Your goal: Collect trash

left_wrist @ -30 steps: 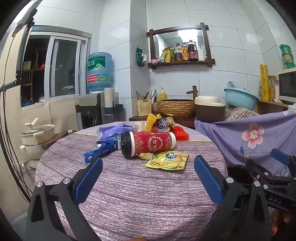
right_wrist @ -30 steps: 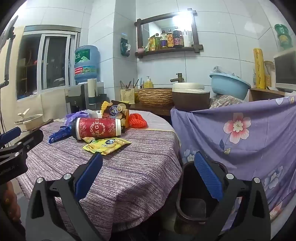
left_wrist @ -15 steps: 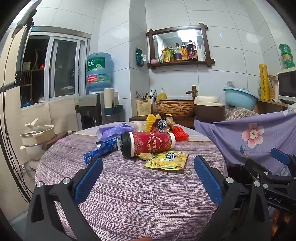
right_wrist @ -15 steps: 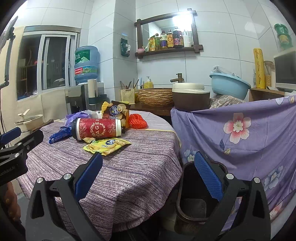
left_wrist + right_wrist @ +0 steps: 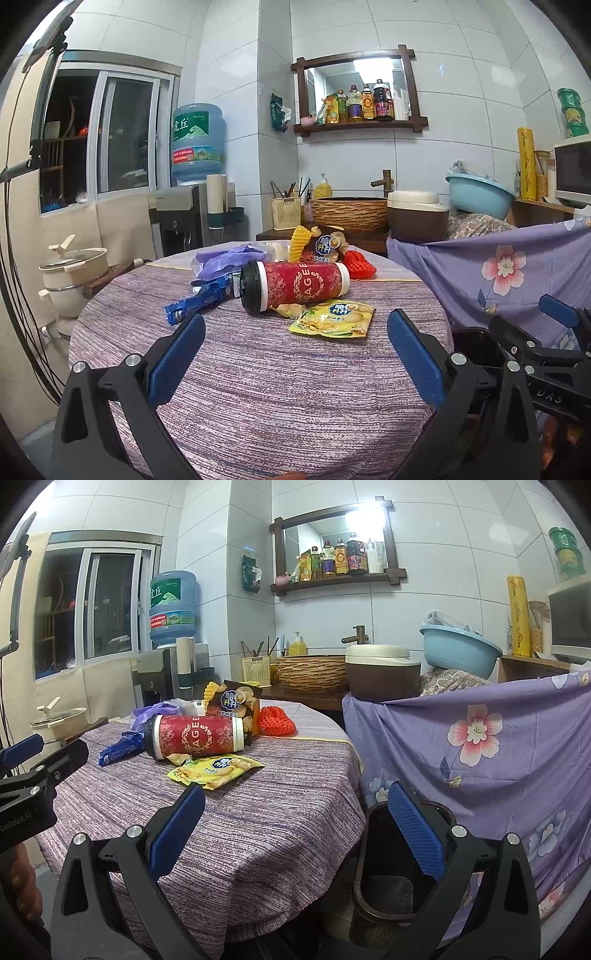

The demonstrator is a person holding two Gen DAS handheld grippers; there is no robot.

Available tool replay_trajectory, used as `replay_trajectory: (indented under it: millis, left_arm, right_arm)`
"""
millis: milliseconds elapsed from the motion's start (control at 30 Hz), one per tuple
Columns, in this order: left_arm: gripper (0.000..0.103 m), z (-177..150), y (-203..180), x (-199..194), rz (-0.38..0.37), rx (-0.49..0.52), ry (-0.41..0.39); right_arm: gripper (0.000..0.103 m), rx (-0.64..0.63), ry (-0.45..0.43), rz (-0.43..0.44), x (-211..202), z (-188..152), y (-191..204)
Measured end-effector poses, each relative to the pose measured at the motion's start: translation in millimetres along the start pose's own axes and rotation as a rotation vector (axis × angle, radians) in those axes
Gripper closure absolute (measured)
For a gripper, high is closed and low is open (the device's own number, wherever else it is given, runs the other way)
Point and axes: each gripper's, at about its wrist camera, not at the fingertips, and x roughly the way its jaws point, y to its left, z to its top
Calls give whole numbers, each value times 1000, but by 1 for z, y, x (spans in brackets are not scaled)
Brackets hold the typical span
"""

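Trash lies on a round table with a purple striped cloth (image 5: 258,376): a red can (image 5: 295,286) on its side, a yellow snack packet (image 5: 332,319) in front of it, a blue wrapper (image 5: 194,302) to its left, a purple bag (image 5: 229,258), a dark chip bag (image 5: 238,705) and a red foam net (image 5: 360,264) behind. My left gripper (image 5: 295,350) is open over the near side of the table, short of the trash. My right gripper (image 5: 295,825) is open at the table's right edge, above a dark bin (image 5: 391,886) on the floor.
A purple flowered cloth (image 5: 480,760) hangs to the right of the table. Behind stand a water dispenser (image 5: 195,177), a woven basin (image 5: 351,218), a brown cooker (image 5: 417,218) and a blue tub (image 5: 478,195). A lidded pot (image 5: 72,269) sits at the left.
Both views have shifted very slightly; both grippers stay open and the trash has not moved.
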Motion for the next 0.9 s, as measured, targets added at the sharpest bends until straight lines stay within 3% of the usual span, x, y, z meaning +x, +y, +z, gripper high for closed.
replay_trajectory:
  millis: [900]
  left_arm:
    - [5,-2,-1,1,-1,-1,1]
  right_arm:
    - [5,2,2,1,3,1,2]
